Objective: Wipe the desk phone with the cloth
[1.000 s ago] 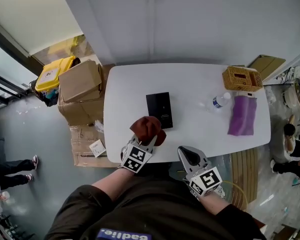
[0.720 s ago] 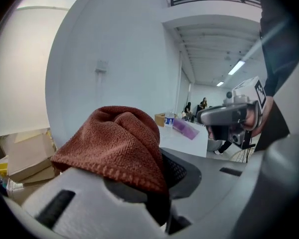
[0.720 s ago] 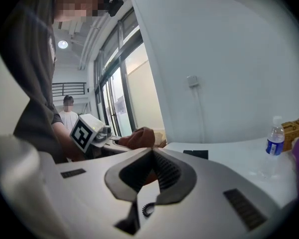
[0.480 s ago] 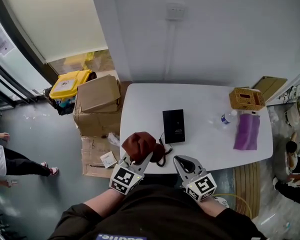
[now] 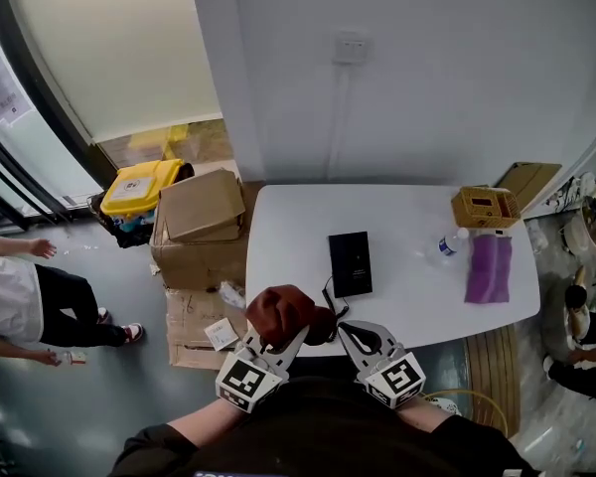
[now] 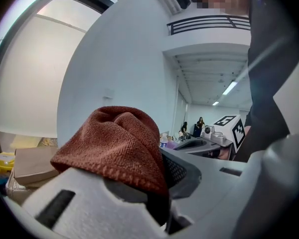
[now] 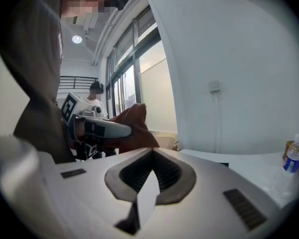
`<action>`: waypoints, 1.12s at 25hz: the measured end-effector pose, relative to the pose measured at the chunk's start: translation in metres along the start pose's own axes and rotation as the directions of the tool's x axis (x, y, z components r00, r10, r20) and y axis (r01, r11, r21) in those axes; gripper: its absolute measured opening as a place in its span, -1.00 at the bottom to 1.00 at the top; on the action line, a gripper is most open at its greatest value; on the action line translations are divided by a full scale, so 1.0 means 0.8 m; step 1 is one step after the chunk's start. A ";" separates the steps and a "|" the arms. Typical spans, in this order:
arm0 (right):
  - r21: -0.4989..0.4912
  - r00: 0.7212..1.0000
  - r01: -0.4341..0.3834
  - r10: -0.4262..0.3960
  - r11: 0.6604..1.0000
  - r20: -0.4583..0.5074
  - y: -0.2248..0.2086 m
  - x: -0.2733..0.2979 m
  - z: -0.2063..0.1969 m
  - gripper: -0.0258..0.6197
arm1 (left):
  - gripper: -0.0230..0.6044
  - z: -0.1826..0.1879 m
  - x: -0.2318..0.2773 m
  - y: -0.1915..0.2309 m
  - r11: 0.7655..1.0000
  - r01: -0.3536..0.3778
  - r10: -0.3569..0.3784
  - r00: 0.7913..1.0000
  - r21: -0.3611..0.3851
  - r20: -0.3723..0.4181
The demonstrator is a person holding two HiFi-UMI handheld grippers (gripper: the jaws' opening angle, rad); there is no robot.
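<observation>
Head view: the desk phone lies mid-table, and the left gripper and right gripper hover at the near edge.
Left gripper view: the jaws clench the cloth.
Right gripper view: the jaws are pressed together, holding nothing.
The cloth's bunched face should probably lead onto the phone.

Bright even daylight, fisheye edges, tongs perhaps blurred
</observation>
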State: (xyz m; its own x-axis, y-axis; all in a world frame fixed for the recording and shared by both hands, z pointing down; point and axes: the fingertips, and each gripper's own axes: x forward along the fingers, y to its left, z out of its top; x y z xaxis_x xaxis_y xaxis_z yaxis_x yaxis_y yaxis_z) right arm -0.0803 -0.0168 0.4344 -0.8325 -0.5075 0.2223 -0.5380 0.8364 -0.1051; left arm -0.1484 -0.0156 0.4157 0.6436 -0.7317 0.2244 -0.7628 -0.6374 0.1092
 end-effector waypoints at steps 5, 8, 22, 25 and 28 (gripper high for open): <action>-0.008 1.000 0.016 -0.016 1.000 -0.003 0.003 0.000 0.002 -0.84 | -0.75 -0.001 0.001 -0.007 0.999 0.041 -0.041 0.999 0.015 0.006; -0.013 1.000 0.021 -0.021 1.000 -0.001 0.006 -0.001 0.002 -0.84 | -0.75 0.000 0.001 -0.013 0.998 0.057 -0.057 0.998 0.026 0.013; 0.000 0.999 0.035 -0.035 0.999 -0.011 0.005 -0.006 -0.005 -0.84 | -0.75 -0.001 0.005 -0.028 0.995 0.097 -0.097 0.995 0.036 0.012; 0.001 0.999 0.036 -0.036 0.999 -0.007 0.004 -0.007 -0.005 -0.84 | -0.75 0.007 0.006 -0.032 0.996 0.093 -0.093 0.996 0.005 0.016; -0.002 0.999 0.039 -0.039 0.999 -0.008 0.002 -0.007 -0.004 -0.84 | -0.75 -0.002 0.008 -0.029 0.994 0.100 -0.101 0.995 0.037 0.011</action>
State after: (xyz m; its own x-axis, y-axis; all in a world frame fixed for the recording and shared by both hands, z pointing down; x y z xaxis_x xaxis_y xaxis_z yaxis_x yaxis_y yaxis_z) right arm -0.0757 -0.0120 0.4363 -0.8097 -0.5381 0.2340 -0.5698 0.8164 -0.0942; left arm -0.1270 -0.0048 0.4165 0.7178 -0.6663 0.2021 -0.6915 -0.7161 0.0950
